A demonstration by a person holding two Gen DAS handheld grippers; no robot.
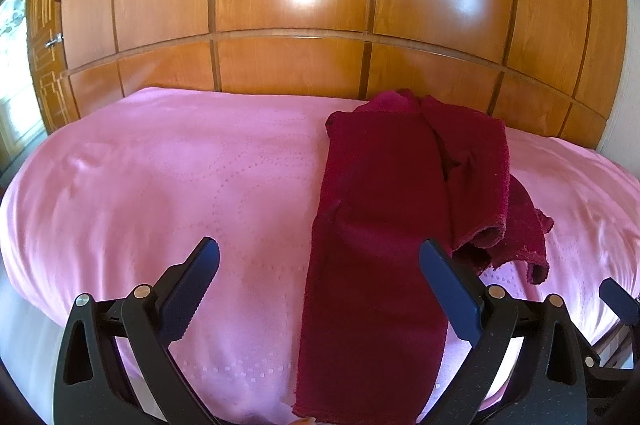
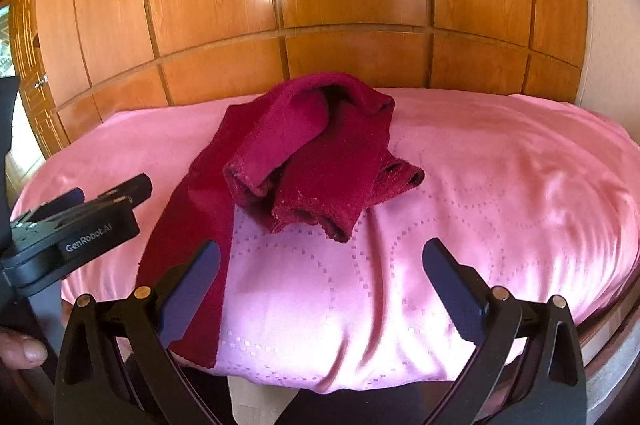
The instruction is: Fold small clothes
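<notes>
A dark red knitted garment lies on a pink bedspread. One long part runs flat toward the near edge; the rest is bunched with the sleeves folded over at the right. My left gripper is open and empty, low over the near edge, its right finger over the garment. In the right wrist view the garment lies ahead left, bunched in the middle. My right gripper is open and empty above the bedspread, just right of the long red strip. The left gripper body shows at the left.
A glossy wooden wardrobe stands right behind the bed. A window and a door are at far left. The right gripper's tip shows at the right edge. A person's thumb holds the left gripper. The bed's wooden frame is at lower right.
</notes>
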